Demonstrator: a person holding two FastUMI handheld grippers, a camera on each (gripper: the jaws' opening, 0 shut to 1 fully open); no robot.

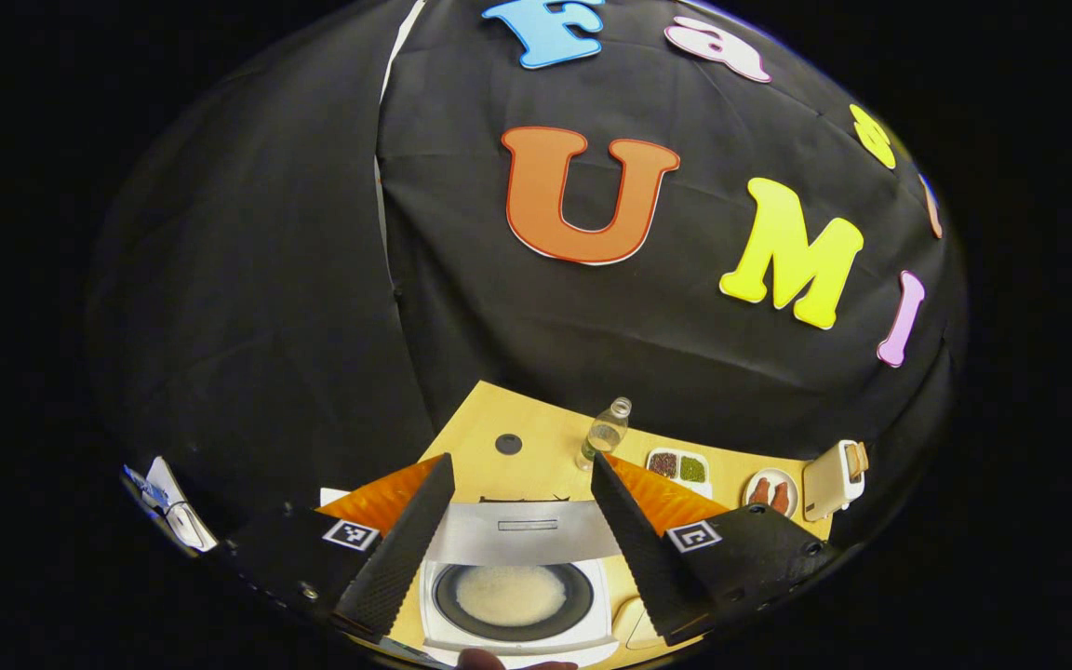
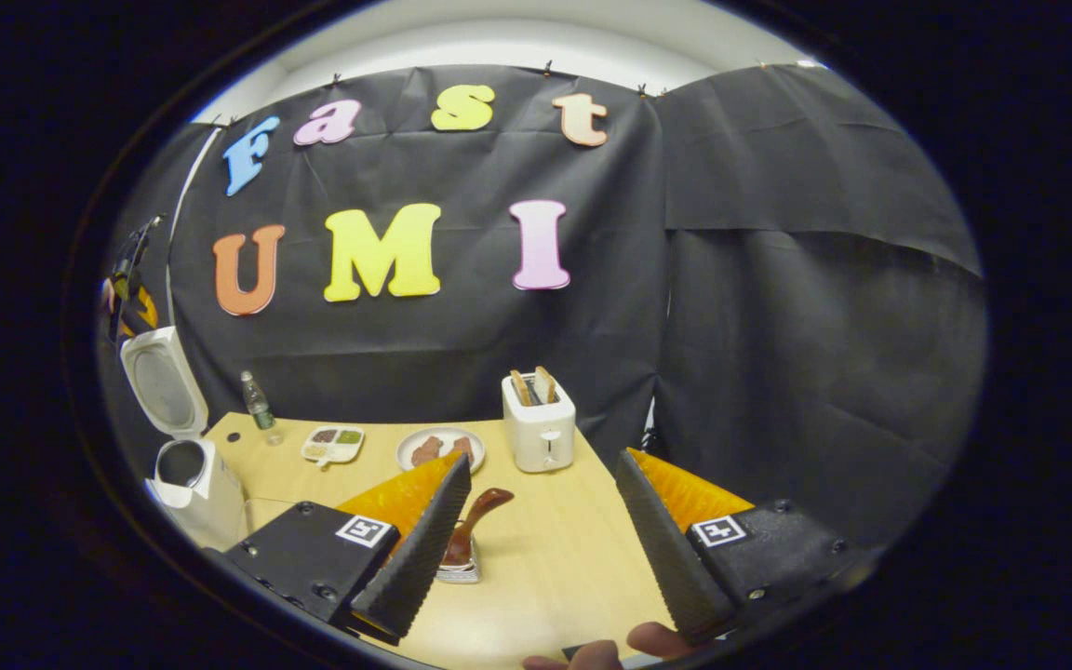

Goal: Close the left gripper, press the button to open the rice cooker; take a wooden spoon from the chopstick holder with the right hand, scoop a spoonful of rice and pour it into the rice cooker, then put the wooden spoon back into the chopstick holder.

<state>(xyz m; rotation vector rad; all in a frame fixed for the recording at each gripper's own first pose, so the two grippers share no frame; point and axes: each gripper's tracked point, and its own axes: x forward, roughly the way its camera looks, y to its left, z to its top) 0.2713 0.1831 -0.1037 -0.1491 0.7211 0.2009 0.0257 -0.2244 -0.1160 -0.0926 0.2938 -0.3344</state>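
No legible text; perhaps faint marks on rice cooker (image 1: 517, 596).

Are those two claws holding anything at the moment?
No. The left claw is open above the open rice cooker; the right claw is open, with the wooden spoon still in its holder.

Even bright light, sharp centre, strong fisheye bending at edges.

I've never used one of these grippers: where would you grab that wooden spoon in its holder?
Probably by the wooden spoon handle sticking up out of the chopstick holder, leaning right. Bring the open right gripper from above, fingers either side of the handle's narrow stem.
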